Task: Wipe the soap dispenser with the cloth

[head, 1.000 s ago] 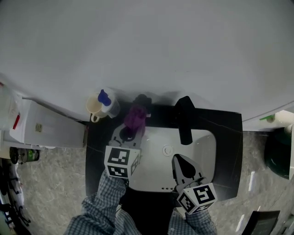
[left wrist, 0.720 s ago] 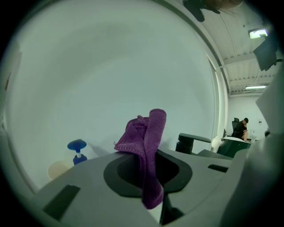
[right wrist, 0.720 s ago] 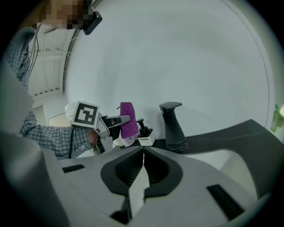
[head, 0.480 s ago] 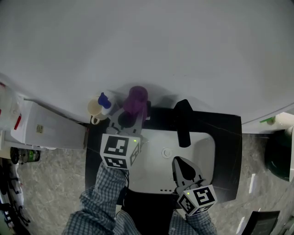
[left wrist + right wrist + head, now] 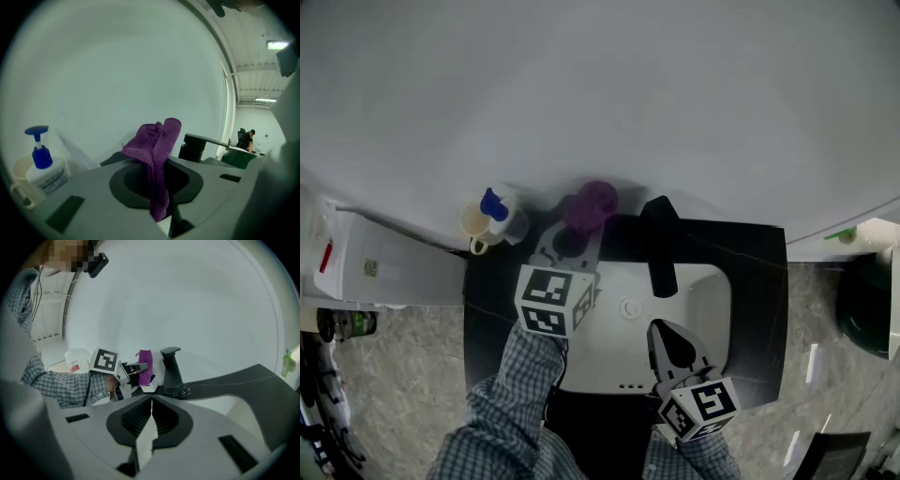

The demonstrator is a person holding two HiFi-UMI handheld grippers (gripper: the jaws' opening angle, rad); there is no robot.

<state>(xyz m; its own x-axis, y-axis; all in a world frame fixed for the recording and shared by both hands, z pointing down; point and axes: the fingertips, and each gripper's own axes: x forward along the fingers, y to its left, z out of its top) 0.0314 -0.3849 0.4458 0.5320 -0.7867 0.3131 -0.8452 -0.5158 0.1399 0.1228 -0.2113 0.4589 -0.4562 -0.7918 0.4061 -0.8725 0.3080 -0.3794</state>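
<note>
While the left gripper (image 5: pixel 578 232) pinches the cloth (image 5: pixel 598 202) near the soap dispenser (image 5: pixel 494 212), first contact seems pending, calling for a leftward press; the right gripper (image 5: pixel 664 331) idles, jaws pressed together and empty.

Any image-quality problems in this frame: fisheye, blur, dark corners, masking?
Head view: even light, sharp, soft shadow on the wall behind the faucet. Left gripper view: strong fisheye, dark corners; purple cloth sharp, soap dispenser near the dim left rim. Right gripper view: same fisheye, mosaic patch top left.

The cloth (image 5: pixel 154 140) in the left gripper (image 5: pixel 157 180) is purple, the soap dispenser (image 5: pixel 41 165) to its left white, blue-pumped.
</note>
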